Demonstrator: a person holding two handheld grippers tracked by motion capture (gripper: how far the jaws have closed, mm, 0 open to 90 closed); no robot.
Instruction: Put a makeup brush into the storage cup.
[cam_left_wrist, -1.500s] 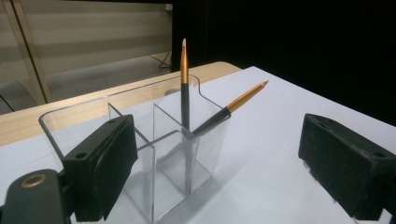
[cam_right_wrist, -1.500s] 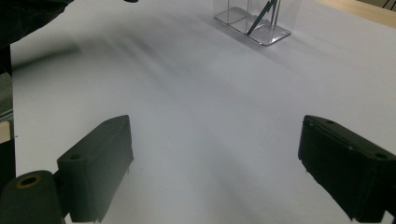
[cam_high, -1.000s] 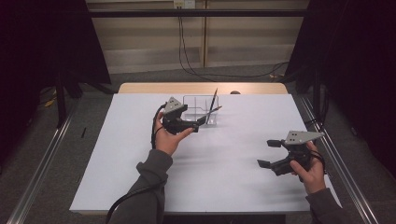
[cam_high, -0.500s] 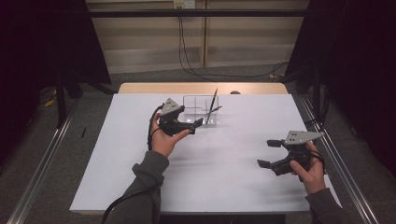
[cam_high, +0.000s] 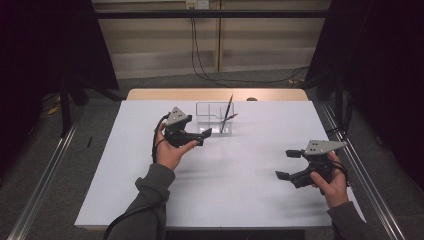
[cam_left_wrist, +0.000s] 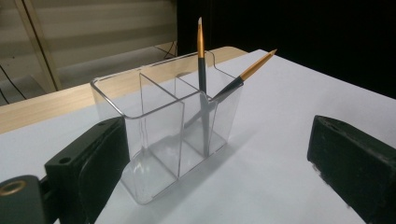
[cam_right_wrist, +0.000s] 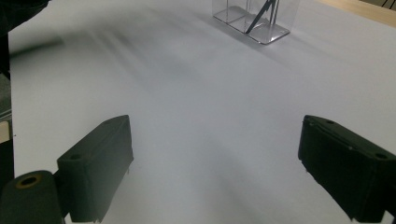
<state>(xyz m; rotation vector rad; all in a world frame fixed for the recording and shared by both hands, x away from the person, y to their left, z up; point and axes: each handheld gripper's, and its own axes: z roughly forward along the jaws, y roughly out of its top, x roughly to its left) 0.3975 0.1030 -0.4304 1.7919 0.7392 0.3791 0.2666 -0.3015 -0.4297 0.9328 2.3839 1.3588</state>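
Clear plastic three-celled holder (cam_left_wrist: 173, 135) props two slim brushes (cam_left_wrist: 201, 60); both grippers' blocky black fingers (cam_left_wrist: 88, 163) spread, empty.

White sheet (cam_high: 240, 190) over wooden table (cam_high: 215, 94), dark curtains (cam_high: 380, 60) beside.

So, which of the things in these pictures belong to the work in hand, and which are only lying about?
Belong to the work:
- clear organizer with compartments
- two brushes standing in it
- left hand-held gripper, open, beside the organizer

Only lying about:
- right hand-held gripper, open, apart over the white table cover
- cables on the floor behind the table
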